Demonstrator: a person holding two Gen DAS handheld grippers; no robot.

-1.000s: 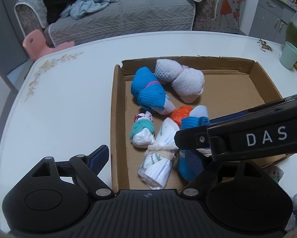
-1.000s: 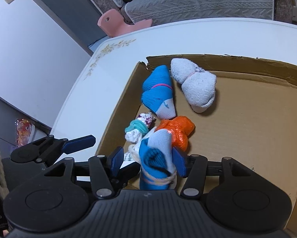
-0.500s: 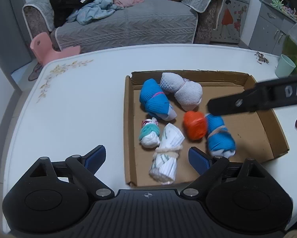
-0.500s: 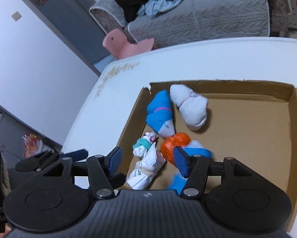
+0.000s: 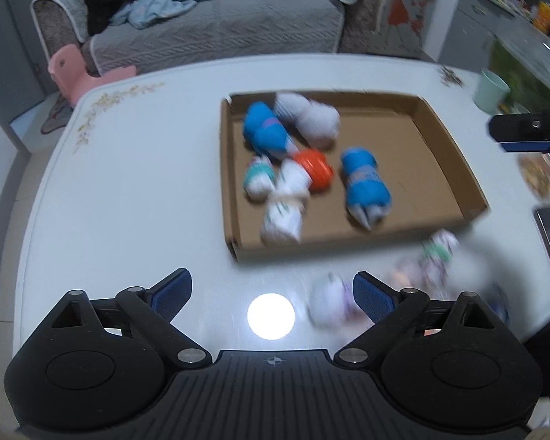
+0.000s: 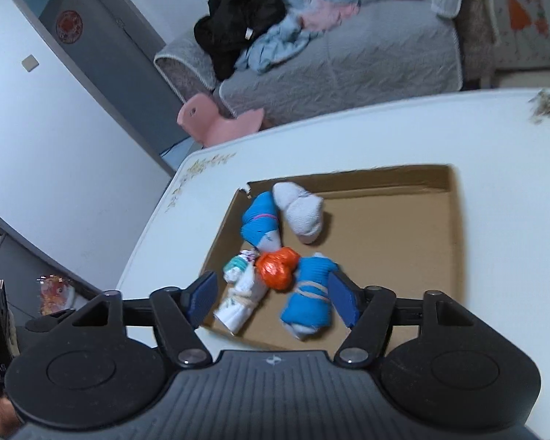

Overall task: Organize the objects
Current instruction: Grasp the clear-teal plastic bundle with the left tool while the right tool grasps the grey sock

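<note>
Left wrist view: the left gripper (image 5: 272,288) is hovering over the white desk (image 5: 135,183), its jaws standing wide apart after just opening, with nothing between them. A shallow cardboard box (image 5: 447,154) is lying on the desk at 12 o'clock from this gripper. Six rolled sock bundles are lying inside it, clustered toward its 9 o'clock side: a blue roll with a pink band (image 5: 265,130) and a grey-white roll (image 5: 311,117) touching at the far end; a small teal-and-white roll (image 5: 258,178), a white roll tied with a tan band (image 5: 286,201) and an orange bundle (image 5: 317,168) packed together nearer; a second blue roll (image 5: 364,187) lying apart from the rest at 3 o'clock of the orange bundle. More sock rolls (image 5: 436,256), blurred, are lying on the desk outside the box at 4 to 5 o'clock.

Right wrist view: the right gripper (image 6: 273,295) is hanging above the near edge of the box (image 6: 454,220), its jaws apart after just opening; the second blue roll (image 6: 309,295) is appearing between the pads but resting on the box floor, ungripped. A grey sofa (image 6: 348,66) carrying clothes is standing beyond the desk at 12 o'clock.
</note>
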